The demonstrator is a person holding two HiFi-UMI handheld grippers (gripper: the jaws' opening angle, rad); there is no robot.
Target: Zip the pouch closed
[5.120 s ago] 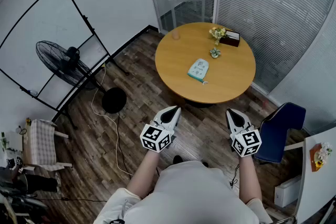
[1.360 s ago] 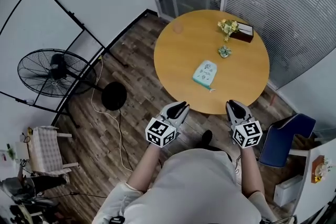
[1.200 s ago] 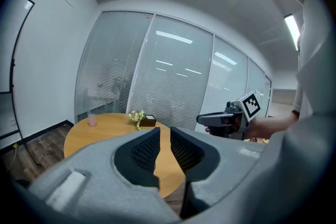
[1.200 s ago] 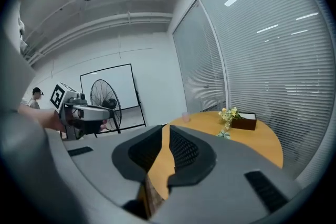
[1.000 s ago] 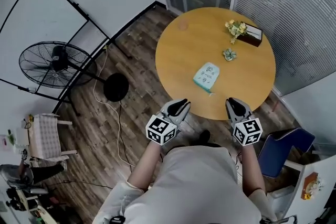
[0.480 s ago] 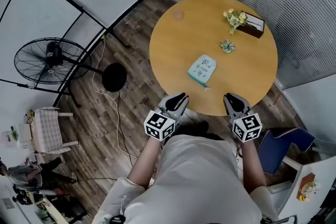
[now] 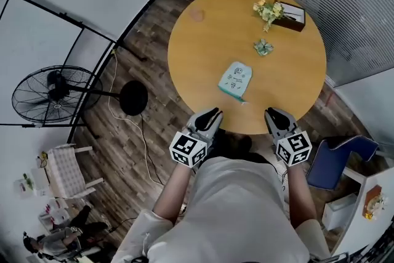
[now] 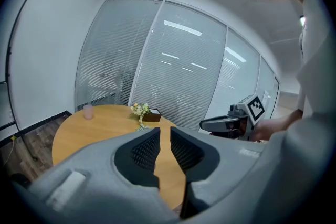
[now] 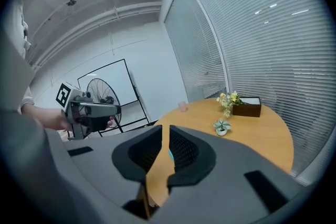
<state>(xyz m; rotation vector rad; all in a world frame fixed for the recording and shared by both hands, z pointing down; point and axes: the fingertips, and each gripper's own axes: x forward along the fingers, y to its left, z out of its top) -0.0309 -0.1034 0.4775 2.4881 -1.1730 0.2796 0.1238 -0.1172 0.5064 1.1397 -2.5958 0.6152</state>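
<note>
Both grippers are idle. The left hand-held gripper (image 7: 209, 115) has its jaws almost together, with just a thin slit between them and nothing in it. The right hand-held gripper (image 7: 275, 115) is the same: near closed and empty. They hover side by side at the near edge of the table (image 7: 197, 46), just short of it rather than over it.

The pouch (image 7: 235, 79) lies flat on the table ahead of them, roughly between the two and a bit closer to the left one, apart from both. From the right gripper view I only catch a sliver of teal past the jaws. I can't make out the zipper or how far open it is; it's too small from up here.

So as I read it, nothing is done yet. I have to reach in, pin the pouch with one gripper, catch the pull with the other and run it across.
</note>
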